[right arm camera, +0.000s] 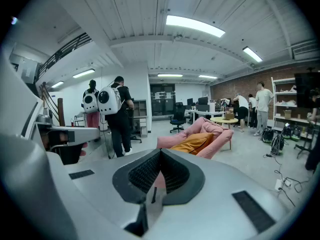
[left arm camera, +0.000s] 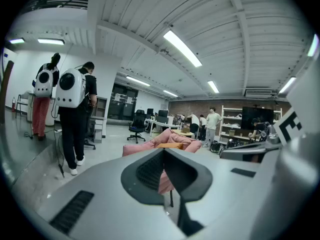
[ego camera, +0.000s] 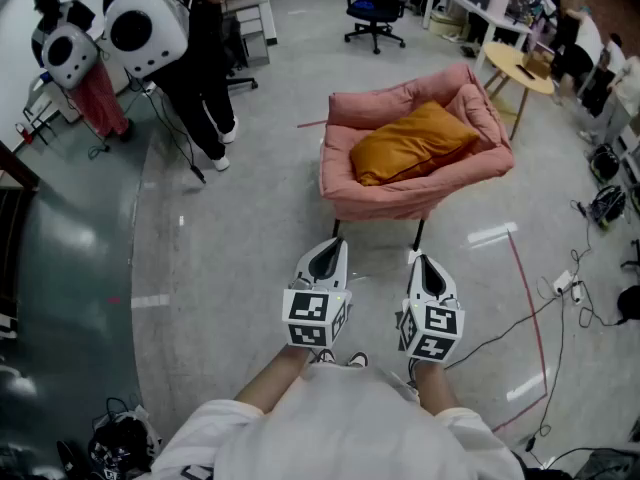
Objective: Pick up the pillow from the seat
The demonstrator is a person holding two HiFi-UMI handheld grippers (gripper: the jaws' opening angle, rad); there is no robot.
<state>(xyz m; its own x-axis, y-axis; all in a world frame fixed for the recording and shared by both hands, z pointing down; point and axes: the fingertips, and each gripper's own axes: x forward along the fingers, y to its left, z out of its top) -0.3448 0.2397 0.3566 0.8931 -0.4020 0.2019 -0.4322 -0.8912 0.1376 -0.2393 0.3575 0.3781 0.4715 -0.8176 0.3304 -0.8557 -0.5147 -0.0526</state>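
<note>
Nothing is done yet: the orange pillow (ego camera: pixel 412 142) lies on the pink seat (ego camera: pixel 345 190), well ahead of the left hand-held gripper (ego camera: pixel 325 258) and right hand-held gripper (ego camera: pixel 427 266), both closed and empty.

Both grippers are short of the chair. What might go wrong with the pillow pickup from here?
The left gripper and right gripper are both shut; reaching in like that would only shove the orange pillow.
The pillow lies sunk between the pink seat's padded walls, so a pinch may catch seat fabric too.
Floor cables at the right could snag a foot.
</note>
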